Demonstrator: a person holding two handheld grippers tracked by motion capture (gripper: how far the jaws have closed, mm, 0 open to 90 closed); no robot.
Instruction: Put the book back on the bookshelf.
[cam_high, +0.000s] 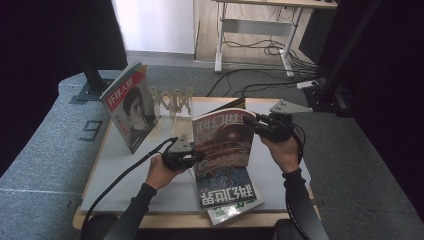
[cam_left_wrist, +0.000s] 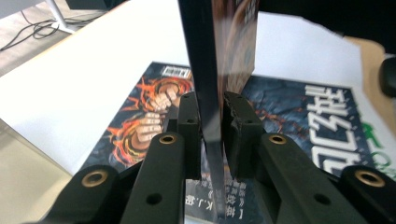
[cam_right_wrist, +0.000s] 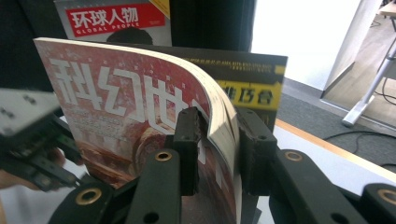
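**Two grippers raise a red magazine upright above the table**

High view: A person's forearms, in dark sleeves, come in from the bottom edge. The left gripper (cam_high: 192, 159) is held low and level at the lower left edge of the red magazine (cam_high: 223, 137), while the right gripper (cam_high: 257, 125) is held higher, wrist bent inward, at the magazine's upper right corner. The magazine stands upright off the pale table (cam_high: 125, 175), its glossy cover facing the camera with the title upside down. Below it a dark magazine (cam_high: 225, 192) lies flat, on top of a green-and-white one (cam_high: 235, 211) whose corner sticks out at the table's near edge. At the back left, a light wooden rack (cam_high: 172, 102) of zigzag slats holds a portrait magazine (cam_high: 131, 106) leaning at its left end.

Left gripper view: The black jaws are drawn close about the red magazine's (cam_left_wrist: 233, 42) thin edge, which runs straight up between them; the right pad seems to touch it, with a narrow gap at the left. The dark magazine (cam_left_wrist: 154, 112) lies flat below, printed with orange fists.

Right gripper view: The jaws stand apart around the red magazine's (cam_right_wrist: 116, 102) curved page edge, the sheaf bowing leftward; whether the pads press on the paper cannot be told. The left gripper (cam_right_wrist: 28, 140) shows blurred at lower left. Behind stand a black-and-yellow magazine (cam_right_wrist: 252, 88) and the portrait magazine's (cam_right_wrist: 112, 18) red title band.
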